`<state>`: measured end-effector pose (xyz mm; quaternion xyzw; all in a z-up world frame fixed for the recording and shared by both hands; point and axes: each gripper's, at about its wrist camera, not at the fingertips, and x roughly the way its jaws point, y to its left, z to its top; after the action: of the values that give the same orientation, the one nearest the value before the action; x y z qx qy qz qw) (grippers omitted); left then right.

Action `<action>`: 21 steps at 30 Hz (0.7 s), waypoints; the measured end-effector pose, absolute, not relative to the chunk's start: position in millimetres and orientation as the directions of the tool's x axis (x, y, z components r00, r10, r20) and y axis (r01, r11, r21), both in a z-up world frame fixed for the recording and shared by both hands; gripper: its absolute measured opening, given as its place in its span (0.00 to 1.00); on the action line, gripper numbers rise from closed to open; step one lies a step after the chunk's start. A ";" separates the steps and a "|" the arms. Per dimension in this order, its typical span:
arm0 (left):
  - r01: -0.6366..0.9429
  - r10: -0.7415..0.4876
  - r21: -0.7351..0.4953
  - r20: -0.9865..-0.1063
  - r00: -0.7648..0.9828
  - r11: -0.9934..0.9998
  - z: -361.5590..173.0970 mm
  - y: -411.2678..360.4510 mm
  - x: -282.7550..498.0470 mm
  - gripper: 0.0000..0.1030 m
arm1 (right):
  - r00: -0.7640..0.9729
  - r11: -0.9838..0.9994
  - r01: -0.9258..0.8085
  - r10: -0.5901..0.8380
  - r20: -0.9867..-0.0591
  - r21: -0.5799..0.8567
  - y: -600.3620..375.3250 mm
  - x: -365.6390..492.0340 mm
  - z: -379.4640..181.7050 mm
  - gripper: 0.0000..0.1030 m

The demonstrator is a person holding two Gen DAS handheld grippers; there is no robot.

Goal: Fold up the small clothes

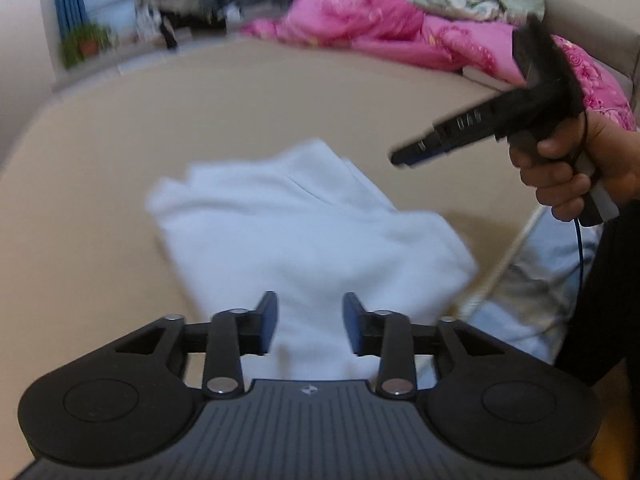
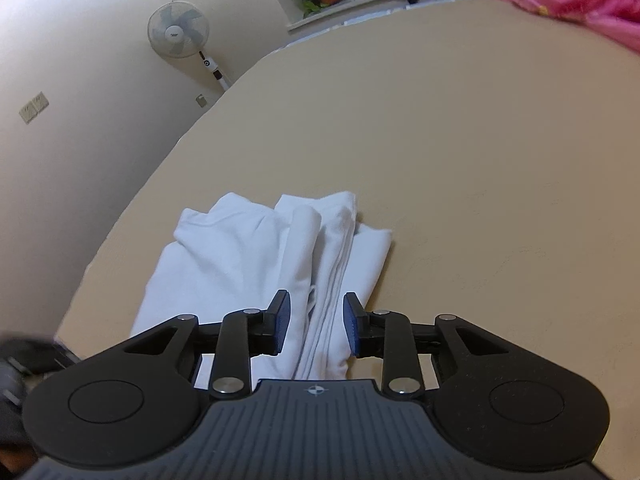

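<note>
One white garment [image 2: 256, 264], partly folded, lies lower centre on tan bed surface [image 2: 480, 160]. Left gripper [image 1: 310, 322]: jaws part-open, empty, above cloth. Right gripper [image 2: 316, 326]: jaws part-open, straddling bunched folds, not pinching. Step, judged: between folds. Next: close on edge, fold over.

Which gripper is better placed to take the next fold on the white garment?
Probably the right gripper: its open jaws straddle a raised pleat of the white garment, with cloth between them. The left gripper hovers over flat cloth, jaws open, holding nothing.
</note>
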<state>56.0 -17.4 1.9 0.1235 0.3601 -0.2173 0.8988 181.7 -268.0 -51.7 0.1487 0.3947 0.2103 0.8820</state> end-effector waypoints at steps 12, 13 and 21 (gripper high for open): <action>0.126 -0.171 -0.115 -0.648 0.743 0.985 -3.0 36.9 88.9 0.44 | 0.622 0.895 -0.265 0.442 -0.646 0.358 -231.1 211.8 -63.1 0.46; 0.119 -0.155 -0.099 -0.657 0.738 0.988 -4.6 35.5 91.8 0.44 | 0.621 0.898 -0.261 0.437 -0.651 0.354 -227.6 215.8 -65.8 0.46; 0.104 -0.124 -0.071 -0.681 0.721 0.992 -8.2 30.0 99.6 0.44 | 0.625 0.923 -0.256 0.385 -0.679 0.287 -206.2 233.1 -85.1 0.16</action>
<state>99.6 30.0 -8.2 -0.0138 0.3681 -0.0616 0.9276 233.1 -206.2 -85.1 0.0816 0.3943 0.1785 0.8978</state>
